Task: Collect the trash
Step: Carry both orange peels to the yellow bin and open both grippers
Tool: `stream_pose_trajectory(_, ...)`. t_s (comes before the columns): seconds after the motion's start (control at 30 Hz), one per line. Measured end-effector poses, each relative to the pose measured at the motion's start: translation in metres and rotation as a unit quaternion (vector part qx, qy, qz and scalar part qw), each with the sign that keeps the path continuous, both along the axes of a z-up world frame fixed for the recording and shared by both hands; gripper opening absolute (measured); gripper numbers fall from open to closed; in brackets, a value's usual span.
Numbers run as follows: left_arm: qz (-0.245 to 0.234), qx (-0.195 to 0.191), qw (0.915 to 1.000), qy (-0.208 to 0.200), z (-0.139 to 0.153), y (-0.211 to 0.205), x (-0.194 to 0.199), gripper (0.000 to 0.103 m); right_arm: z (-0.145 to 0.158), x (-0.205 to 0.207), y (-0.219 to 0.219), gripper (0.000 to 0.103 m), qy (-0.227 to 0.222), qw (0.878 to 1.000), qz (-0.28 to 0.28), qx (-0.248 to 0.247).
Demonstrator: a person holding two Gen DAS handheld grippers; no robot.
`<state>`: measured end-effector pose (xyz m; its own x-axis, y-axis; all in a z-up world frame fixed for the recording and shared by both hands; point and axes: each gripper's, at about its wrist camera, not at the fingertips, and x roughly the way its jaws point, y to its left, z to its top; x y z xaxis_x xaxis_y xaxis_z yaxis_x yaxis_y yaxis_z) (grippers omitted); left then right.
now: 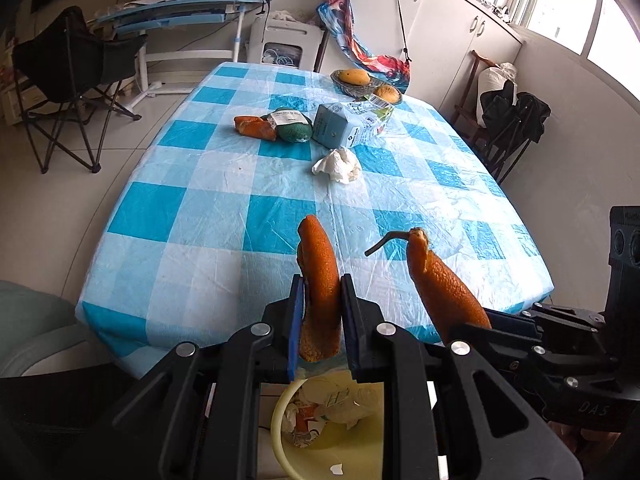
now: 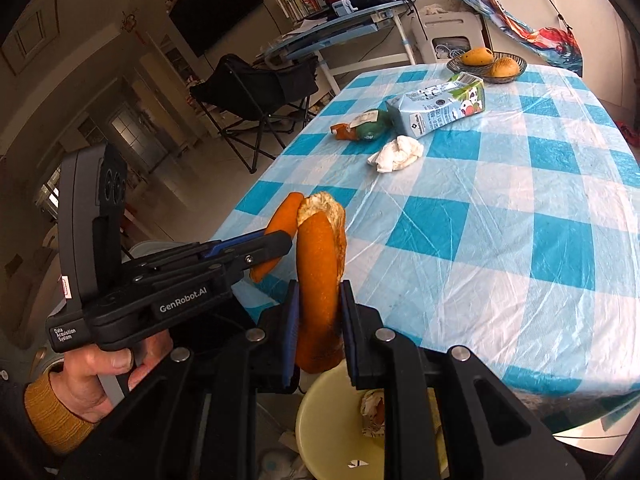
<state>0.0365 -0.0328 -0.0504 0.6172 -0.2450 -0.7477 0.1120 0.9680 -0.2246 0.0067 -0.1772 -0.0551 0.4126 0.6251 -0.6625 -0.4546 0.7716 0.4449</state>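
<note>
Each black two-finger gripper, left (image 1: 320, 312) and right (image 2: 319, 312), is clenched on a curved orange peel strip above the round yellow plastic bin (image 1: 280, 420) beside the blue-checked desk (image 1: 224, 208).

1. The milk carton (image 1: 352, 124) lies on the table (image 1: 200, 216), toward its far end.
2. Just left of the carton lies the avocado (image 1: 294, 128), with a peel piece (image 1: 254, 126) at the avocado's left.
3. Before the carton lies the crumpled tissue (image 1: 338, 165).
4. Behind the carton stands the fruit bowl (image 1: 360, 82).
5. Well before the carton, below the table's near edge, stands the bin (image 1: 316, 432), holding trash.
</note>
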Motion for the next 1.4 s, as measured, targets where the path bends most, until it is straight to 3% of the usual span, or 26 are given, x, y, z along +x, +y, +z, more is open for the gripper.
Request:
stream_pose_trajectory(0.43, -0.037, 0.016, 0.9979, 0.050, -0.021, -0.023, -0.051, 0.018, -0.029, -0.050, -0.015, 0.024, 0.078, 0.996, -0.023, -0.025)
stream_pose_trajectory(0.67, -0.068, 0.034, 0.9930, 0.090, -0.036, -0.038, -0.074, 0.018, -0.024, -0.055, -0.029, 0.041, 0.061, 0.996, -0.059, -0.013)
stream_pose_trajectory(0.73, -0.073, 0.042, 0.9925, 0.088, -0.034, -0.042, -0.077, 0.024, -0.021, -0.056, -0.034, 0.048, 0.045, 0.996, -0.076, -0.012)
stream_pose_trajectory(0.87, -0.049, 0.058, 0.9960, 0.046, -0.018, -0.039, -0.082, 0.056, -0.010, -0.057, -0.037, 0.067, -0.003, 0.992, -0.121, -0.029)
stream_pose_trajectory(1.0, -0.007, 0.073, 0.9973, -0.009, 0.001, -0.027, -0.087, 0.078, -0.003, -0.057, -0.042, 0.078, -0.035, 0.985, -0.164, -0.046)
stream_pose_trajectory(1.23, 0.055, 0.074, 0.9929, -0.076, 0.026, -0.001, -0.098, 0.091, -0.003, -0.051, -0.036, 0.084, -0.054, 0.974, -0.203, -0.086)
stream_pose_trajectory(1.4, 0.060, 0.071, 0.9907, -0.099, 0.035, 0.003, -0.102, 0.096, -0.005, -0.047, -0.017, 0.088, -0.074, 0.970, -0.197, -0.122)
